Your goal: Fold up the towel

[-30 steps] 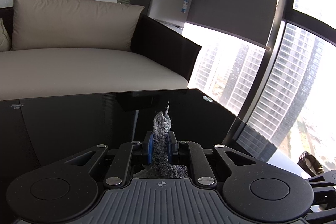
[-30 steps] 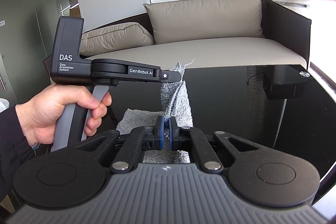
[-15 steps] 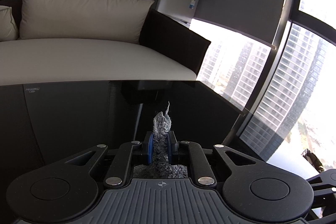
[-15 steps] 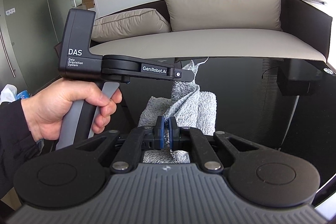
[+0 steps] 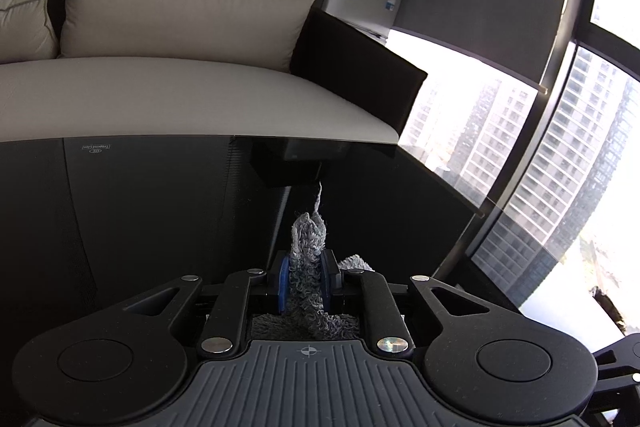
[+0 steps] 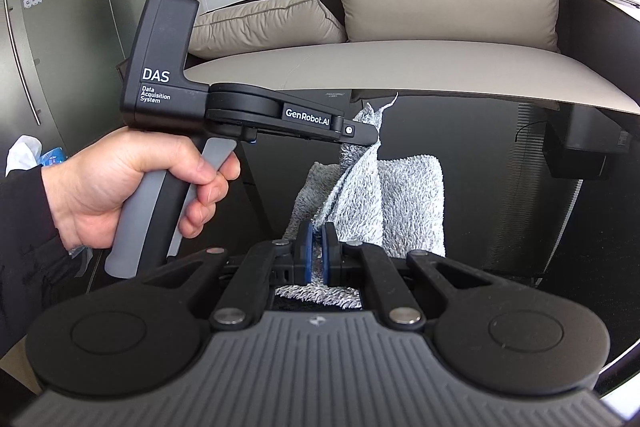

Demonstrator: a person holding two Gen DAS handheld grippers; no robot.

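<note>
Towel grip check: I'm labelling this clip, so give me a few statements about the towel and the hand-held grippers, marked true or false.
1. The left hand-held gripper is shut on the towel. True.
2. The right hand-held gripper is open, clear of the towel. False: it is shut on a towel edge.
3. The towel lies flat on the sofa. False: it is over the black table, with its pinched corners lifted.
4. A hand grips the left hand-held gripper's handle. True.
5. The towel is red. False: it is grey.
</note>
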